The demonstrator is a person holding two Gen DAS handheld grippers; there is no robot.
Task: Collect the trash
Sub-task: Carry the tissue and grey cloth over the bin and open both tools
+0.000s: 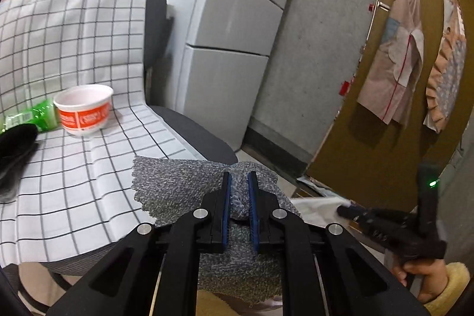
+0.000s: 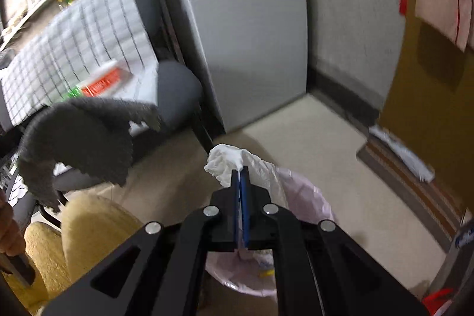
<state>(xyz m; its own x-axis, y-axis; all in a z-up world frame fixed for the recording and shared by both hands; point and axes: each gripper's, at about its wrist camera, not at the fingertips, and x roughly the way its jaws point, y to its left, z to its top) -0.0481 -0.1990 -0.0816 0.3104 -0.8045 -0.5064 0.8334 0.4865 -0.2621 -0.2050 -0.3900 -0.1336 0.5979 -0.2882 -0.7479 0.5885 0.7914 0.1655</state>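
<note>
A: Right tool (image 2: 240, 172) clamps the white tissue (image 2: 228, 160) above the lined bin (image 2: 308, 197); left tool (image 1: 239, 178) grips the grey cloth (image 1: 177, 182).

B: Release off-centre and the tissue may miss the bin.

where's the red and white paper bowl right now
In the left wrist view the paper bowl stands upright at the left on the checked cloth over the chair, beside a green wrapper.

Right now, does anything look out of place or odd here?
Yes: an empty cup and a green wrapper sit on the chair's checked cloth, not in the bin. A white sheet lies on the floor.
</note>
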